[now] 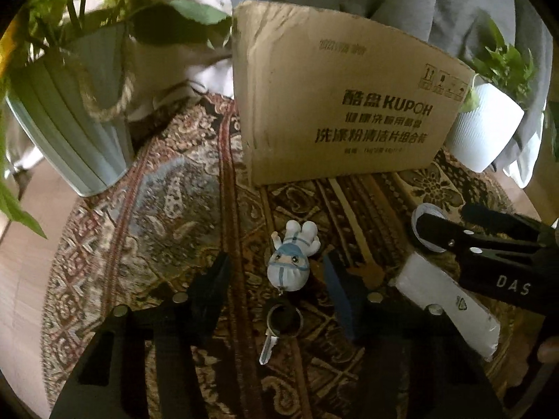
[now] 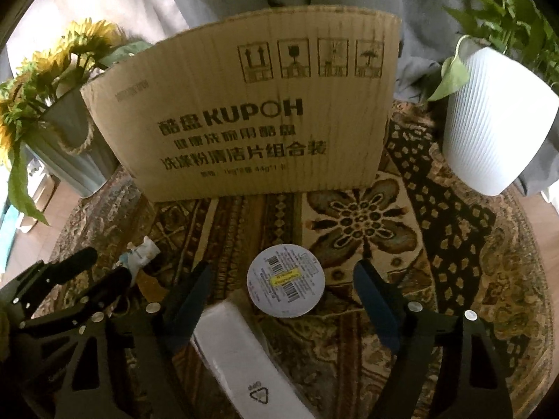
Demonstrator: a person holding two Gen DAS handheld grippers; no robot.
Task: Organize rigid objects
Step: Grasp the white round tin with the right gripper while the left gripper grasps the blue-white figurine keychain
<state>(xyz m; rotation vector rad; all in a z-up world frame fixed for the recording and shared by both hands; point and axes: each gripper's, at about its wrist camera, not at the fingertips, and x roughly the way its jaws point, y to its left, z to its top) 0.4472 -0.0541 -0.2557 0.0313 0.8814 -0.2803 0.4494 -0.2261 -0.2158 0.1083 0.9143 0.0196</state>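
A white and blue figure keychain [image 1: 291, 260] with a ring and key [image 1: 270, 344] lies on the patterned cloth, between the fingers of my open left gripper [image 1: 276, 279]. A round white tin [image 2: 285, 279] with a barcode label lies between the fingers of my open right gripper [image 2: 284, 286]. A long white box [image 2: 241, 356] lies just in front of the tin, under the right gripper's left finger; it also shows in the left wrist view [image 1: 450, 305]. A brown cardboard box [image 2: 244, 115] stands upright behind them.
A pale green pot with sunflowers [image 2: 66, 139] stands at the back left. A white ribbed pot with a green plant [image 2: 496, 118] stands at the back right. Grey fabric hangs behind the cardboard box. The round table's edge [image 1: 52, 269] drops to a wood floor.
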